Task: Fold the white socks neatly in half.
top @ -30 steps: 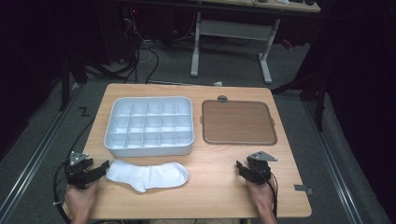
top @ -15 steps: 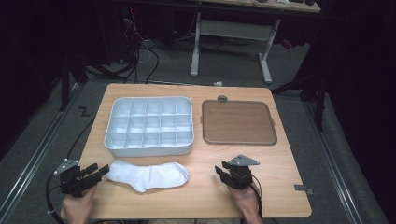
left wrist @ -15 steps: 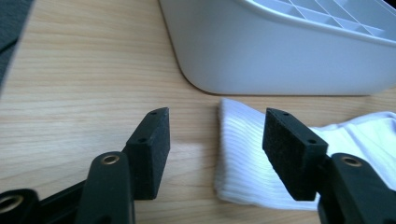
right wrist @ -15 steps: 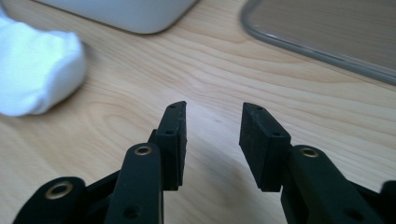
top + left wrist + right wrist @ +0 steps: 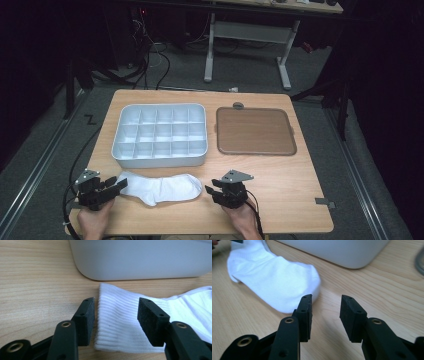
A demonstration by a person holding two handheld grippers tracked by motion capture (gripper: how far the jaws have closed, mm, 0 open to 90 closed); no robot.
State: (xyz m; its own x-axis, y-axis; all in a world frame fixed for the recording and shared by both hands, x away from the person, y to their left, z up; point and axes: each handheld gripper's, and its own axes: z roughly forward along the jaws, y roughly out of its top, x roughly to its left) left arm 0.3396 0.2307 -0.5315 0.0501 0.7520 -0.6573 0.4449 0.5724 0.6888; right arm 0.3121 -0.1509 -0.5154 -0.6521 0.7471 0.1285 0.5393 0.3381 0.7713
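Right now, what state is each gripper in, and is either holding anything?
Left gripper: open, jaws just been closing around the cuff of the white sock, not yet pressing it.
Right gripper: open, holding nothing, jaws beside the sock's toe.

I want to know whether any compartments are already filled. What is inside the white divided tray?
The white divided tray looks empty: every compartment seen from the high view shows bare bottom. The near wall hides part of the front row's floor. The white sock lies on the table in front of it.
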